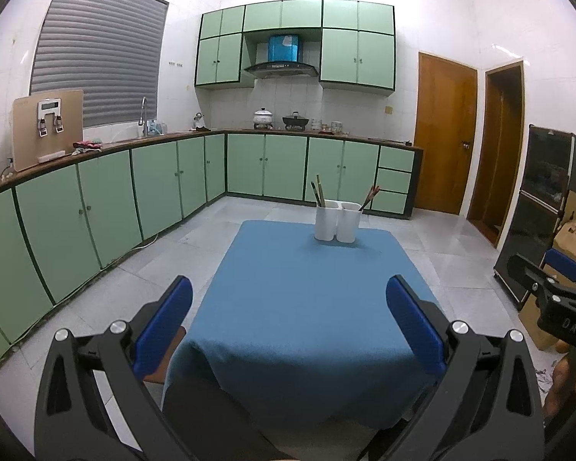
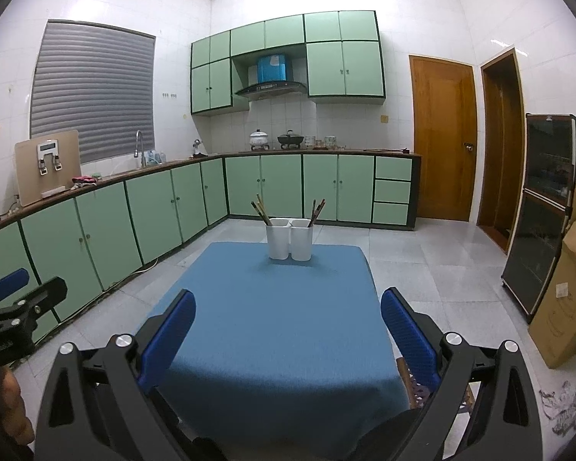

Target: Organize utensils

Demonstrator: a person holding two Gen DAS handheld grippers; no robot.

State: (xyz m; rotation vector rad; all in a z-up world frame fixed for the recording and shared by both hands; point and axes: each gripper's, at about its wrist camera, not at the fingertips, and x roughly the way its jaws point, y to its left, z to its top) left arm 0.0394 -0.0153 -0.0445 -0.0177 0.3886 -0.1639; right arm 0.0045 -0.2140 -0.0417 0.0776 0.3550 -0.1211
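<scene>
Chopsticks (image 2: 262, 209) lean out of the left one of two white holders (image 2: 277, 239) that stand touching side by side at the far end of the tabletop (image 2: 272, 326), and a second bunch of chopsticks (image 2: 317, 210) leans out of the right holder (image 2: 301, 240). A blue cloth covers the tabletop and hangs over its near edge; apart from the holders, nothing lies on it. From the left wrist view the same pair of holders (image 1: 338, 221) sits toward the far right of the cloth.

Both tools are held back over the near edge, well apart from the holders. The left gripper (image 1: 288, 326) has its jaws spread wide with nothing between the blue pads (image 1: 165, 322). The right gripper (image 2: 288, 330) is likewise wide open and holds nothing; its blue pads (image 2: 409, 330) frame the bare cloth.

Around the table run green cabinets (image 2: 165, 207) under a dark counter with a sink tap (image 2: 140, 146), pots (image 2: 259, 139) on the stove, a shuttered window (image 2: 92, 92), and two brown doors (image 2: 441, 138) on the right.
</scene>
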